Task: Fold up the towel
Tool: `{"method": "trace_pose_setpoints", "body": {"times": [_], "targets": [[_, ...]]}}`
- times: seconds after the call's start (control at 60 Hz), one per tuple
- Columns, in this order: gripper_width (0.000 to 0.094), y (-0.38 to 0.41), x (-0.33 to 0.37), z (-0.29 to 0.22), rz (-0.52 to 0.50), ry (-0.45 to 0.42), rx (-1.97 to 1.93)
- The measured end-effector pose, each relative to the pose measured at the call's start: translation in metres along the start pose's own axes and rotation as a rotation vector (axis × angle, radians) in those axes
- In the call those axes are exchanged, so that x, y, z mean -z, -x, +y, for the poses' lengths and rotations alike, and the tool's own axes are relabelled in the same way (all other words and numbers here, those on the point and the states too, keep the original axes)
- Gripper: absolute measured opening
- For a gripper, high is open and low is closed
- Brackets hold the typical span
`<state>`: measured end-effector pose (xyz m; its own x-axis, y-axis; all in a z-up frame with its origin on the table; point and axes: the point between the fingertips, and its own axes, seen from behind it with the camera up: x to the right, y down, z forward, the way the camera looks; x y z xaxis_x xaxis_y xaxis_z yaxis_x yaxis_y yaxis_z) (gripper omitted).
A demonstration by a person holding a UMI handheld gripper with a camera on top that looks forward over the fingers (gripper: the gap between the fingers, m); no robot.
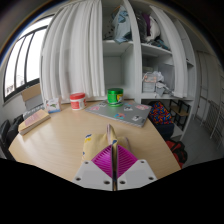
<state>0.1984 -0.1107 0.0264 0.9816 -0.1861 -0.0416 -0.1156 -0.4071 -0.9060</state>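
Note:
My gripper (pixel 112 152) is at the near edge of a light wooden table (pixel 50 145). Its two magenta pads (pixel 103 160) meet in the middle and pinch a thin fold of a cream towel (pixel 97 137). The towel rises just above the fingertips and hides the table right ahead of them. A grey cloth (pixel 121 110) lies flat on the table beyond the fingers.
A red cup (pixel 77 100) and a green cup (pixel 114 96) stand at the table's far side. A box (pixel 33 120) lies at the left edge. White curtains (pixel 75 55) and shelves (pixel 150 60) are behind, with chairs (pixel 180 118) to the right.

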Motion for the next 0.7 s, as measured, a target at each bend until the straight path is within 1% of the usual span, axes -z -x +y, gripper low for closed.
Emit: {"method": "trace_pose_setpoints", "body": {"times": [0.067,0.1,0.117,0.183,0.2,0.233,0.25,0.283,0.317,0.333,0.35,0.367,0.433,0.583,0.7], "targets": [[0.0037,-0.017,-0.01,0.022,0.03,0.066,0.024],[0.0037,-0.017,-0.014,0.018,0.007,0.034,0.023],[0.0038,-0.019,-0.012,0.019,0.003,0.032,0.023],[0.0051,-0.021,-0.007,0.02,-0.001,0.043,0.02],[0.0071,-0.024,-0.006,0.021,0.005,0.05,0.017],[0.0175,-0.027,-0.002,0.019,0.017,0.06,0.015],[0.0257,-0.032,-0.001,0.018,0.028,0.06,0.015],[0.0455,-0.04,0.006,0.013,0.053,0.053,0.022],[0.0681,-0.047,0.013,0.006,0.07,0.032,0.032],[0.0774,-0.051,0.017,0.002,0.077,0.019,0.037],[0.083,-0.053,0.021,-0.001,0.079,0.007,0.041],[0.0855,-0.054,0.024,-0.003,0.076,-0.002,0.043],[0.0827,-0.057,0.044,-0.002,0.04,0.004,0.024],[0.0832,-0.052,0.1,0.01,-0.1,0.005,-0.094],[0.0833,-0.066,0.146,0.022,-0.134,-0.01,-0.136]]}}
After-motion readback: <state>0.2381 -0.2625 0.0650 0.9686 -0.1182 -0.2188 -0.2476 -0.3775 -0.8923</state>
